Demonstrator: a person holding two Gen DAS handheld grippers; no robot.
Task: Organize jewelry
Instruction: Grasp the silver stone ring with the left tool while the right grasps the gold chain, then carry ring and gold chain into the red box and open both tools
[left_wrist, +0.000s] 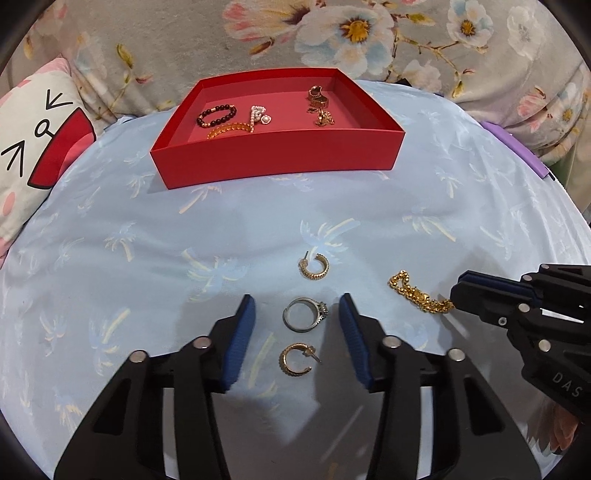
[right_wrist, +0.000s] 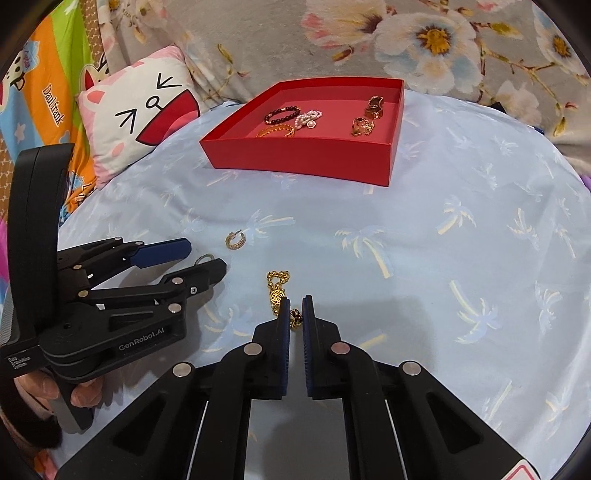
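Blue palm-print cloth (left_wrist: 147, 229) covers the whole work surface, w/ the red tray (left_wrist: 273, 155) at 12 o'clock already holding bracelets and rings. Your left gripper (left_wrist: 297, 317) has its jaws wide apart, straddling the silver ring (left_wrist: 304, 314); one hoop earring (left_wrist: 314, 266) sits at 12 o'clock of the ring, the other hoop earring (left_wrist: 296, 360) at 6. Your right gripper (right_wrist: 295, 308) is nearly closed on the tail of the gold chain (right_wrist: 277, 291), probably pinching it, tho the contact is hard to see. Squeeze firm before lifting, since links slip. Lift straight up, let the chain hang clear of the cloth, then carry it to 12 o'clock and release low in the tray.
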